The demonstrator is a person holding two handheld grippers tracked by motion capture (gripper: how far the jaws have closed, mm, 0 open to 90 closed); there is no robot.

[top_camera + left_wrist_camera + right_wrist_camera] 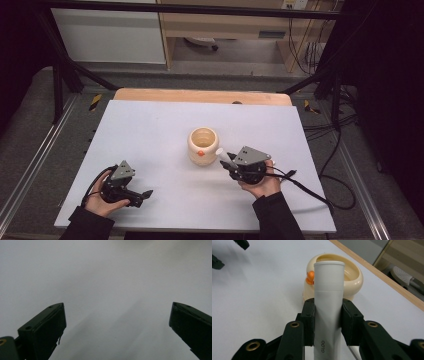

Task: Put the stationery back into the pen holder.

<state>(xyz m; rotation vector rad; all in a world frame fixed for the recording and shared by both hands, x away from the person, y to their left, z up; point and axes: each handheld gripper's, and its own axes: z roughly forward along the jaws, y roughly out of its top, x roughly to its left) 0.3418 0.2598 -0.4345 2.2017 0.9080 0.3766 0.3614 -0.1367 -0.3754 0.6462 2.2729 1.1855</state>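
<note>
Looking down from above, the right gripper (227, 161) holds a white tube (223, 157) just beside the cream pot (203, 145), while the left gripper (145, 193) sits well apart on the table (150, 130). Its own view shows jaws wide, nothing between. The right gripper view shows pads (309, 315) clamping the tube (329, 302).

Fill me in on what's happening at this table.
A person works with a pair of tongs in each hand. The right tongs are shut on a white glue stick, held close beside a cream cup with an orange knob, mid-table. The left tongs are open with nothing between them, low over the table at its near left.
</note>
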